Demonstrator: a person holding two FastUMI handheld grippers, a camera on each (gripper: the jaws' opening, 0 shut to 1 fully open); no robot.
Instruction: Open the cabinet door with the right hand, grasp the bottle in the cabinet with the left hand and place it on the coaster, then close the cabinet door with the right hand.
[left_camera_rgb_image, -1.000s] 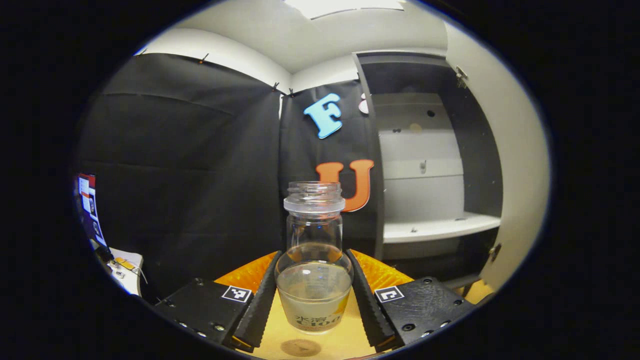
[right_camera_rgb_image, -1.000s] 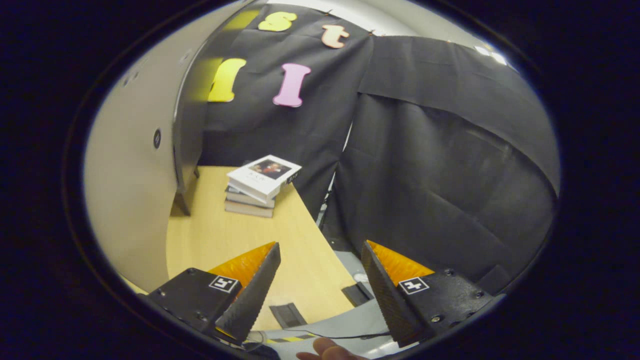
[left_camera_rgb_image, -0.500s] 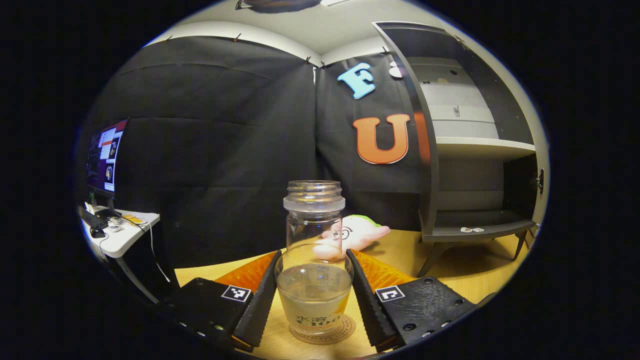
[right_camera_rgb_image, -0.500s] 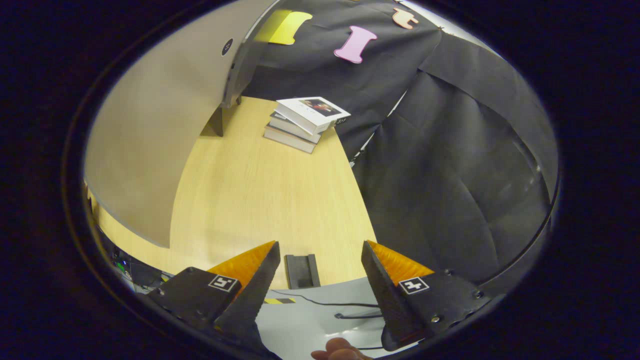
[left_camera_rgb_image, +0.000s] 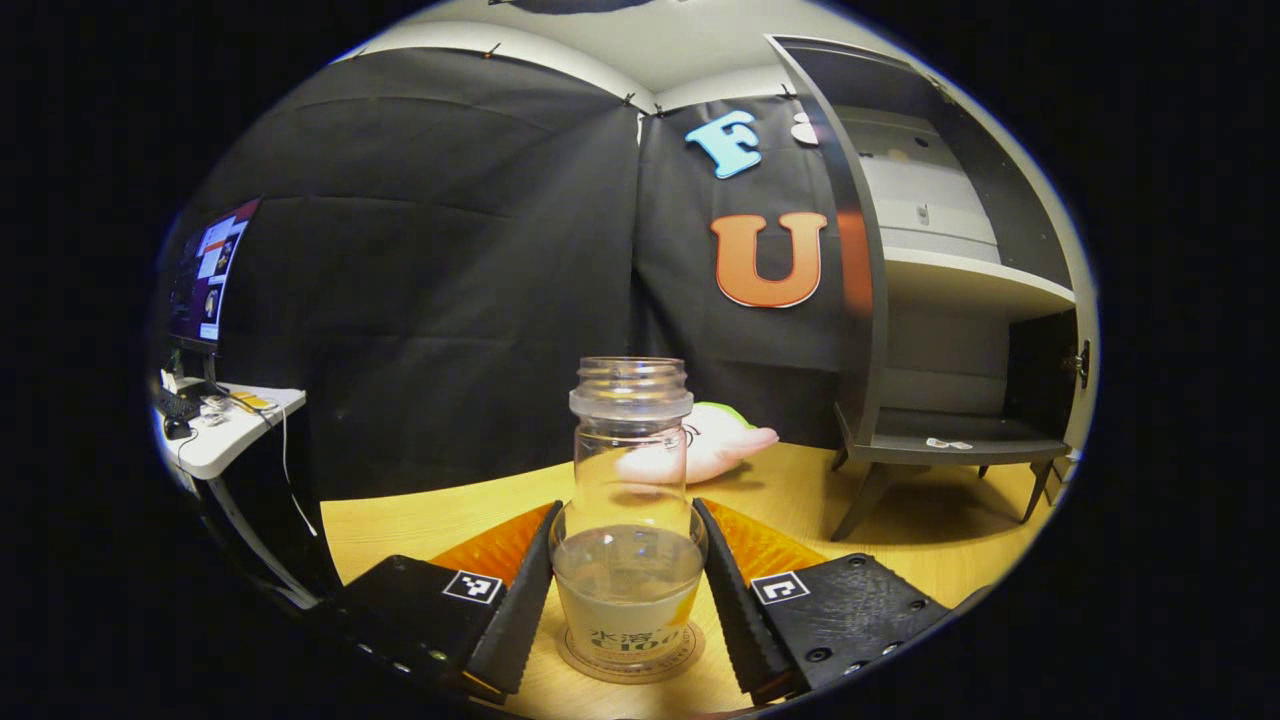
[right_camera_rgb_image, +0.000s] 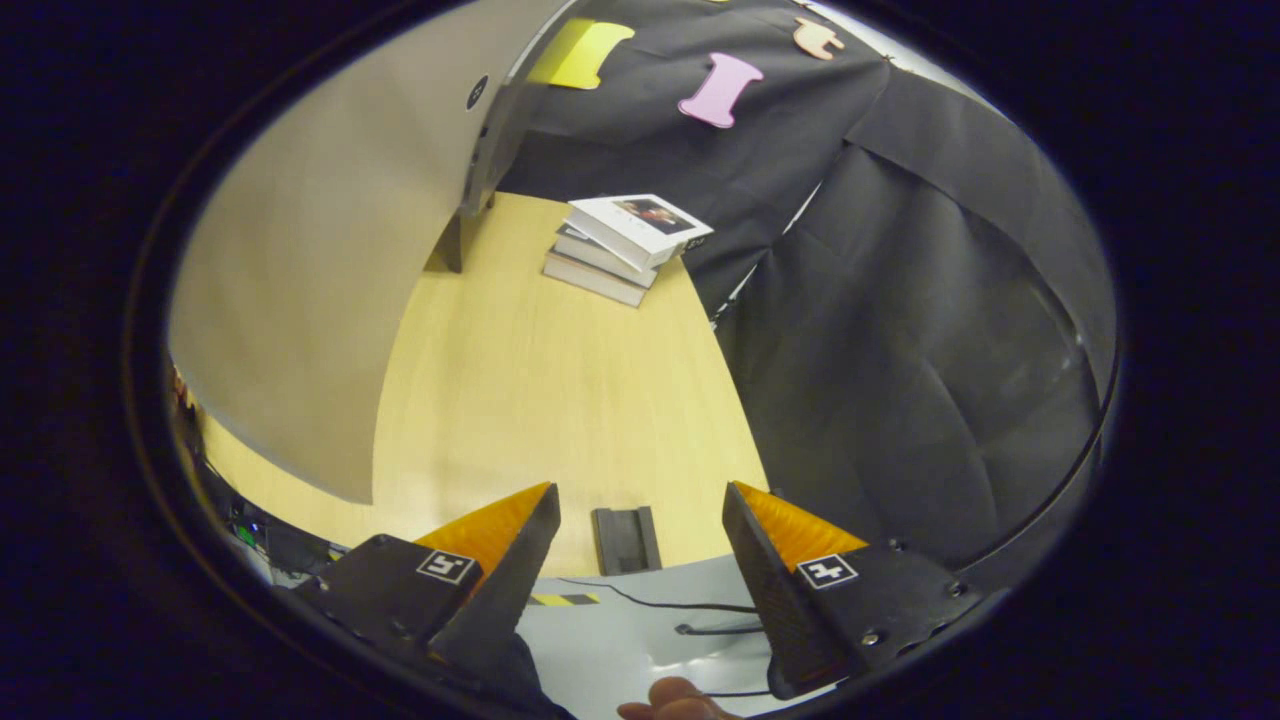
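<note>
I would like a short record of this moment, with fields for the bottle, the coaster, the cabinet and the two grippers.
bottle: upright, uncapped, some liquid inside
coaster: under the bottle, on the wooden table
cabinet: door open, lower shelf bare
left gripper: shut on the bottle
right gripper: open, holds nothing, above the table edge
</note>
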